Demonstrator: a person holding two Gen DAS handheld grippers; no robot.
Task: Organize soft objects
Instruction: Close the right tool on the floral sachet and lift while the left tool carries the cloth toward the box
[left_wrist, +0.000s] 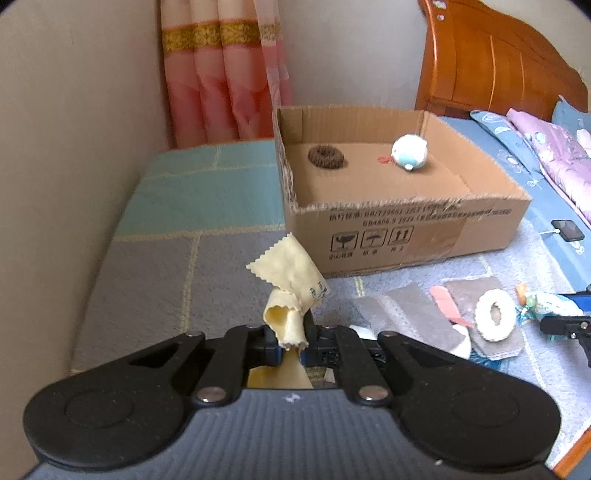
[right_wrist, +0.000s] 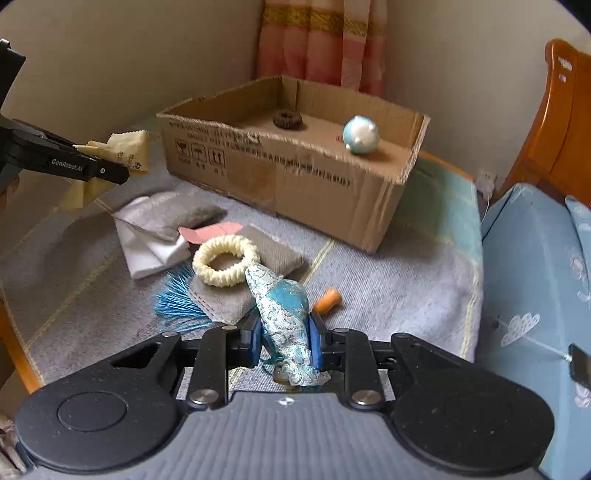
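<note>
Left jaws pinching crumpled yellow zigzag-edged cloth (left_wrist: 291, 291), right jaws clamping silky blue brocade pouch (right_wrist: 282, 314), ribbed cream ring (right_wrist: 225, 264) beside.

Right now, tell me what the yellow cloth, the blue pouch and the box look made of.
Yellow cloth: thin matte fabric, likely microfibre; pinked zigzag edges, limp folds.
Blue pouch: shiny woven brocade, satin-like; raised silvery pattern, blue tassel.
Box: plain brown corrugated cardboard; fluted, ragged cut rim, printed handling symbols.

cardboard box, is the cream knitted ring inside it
No, the cream knitted ring lies on grey cloth outside the cardboard box.
</note>
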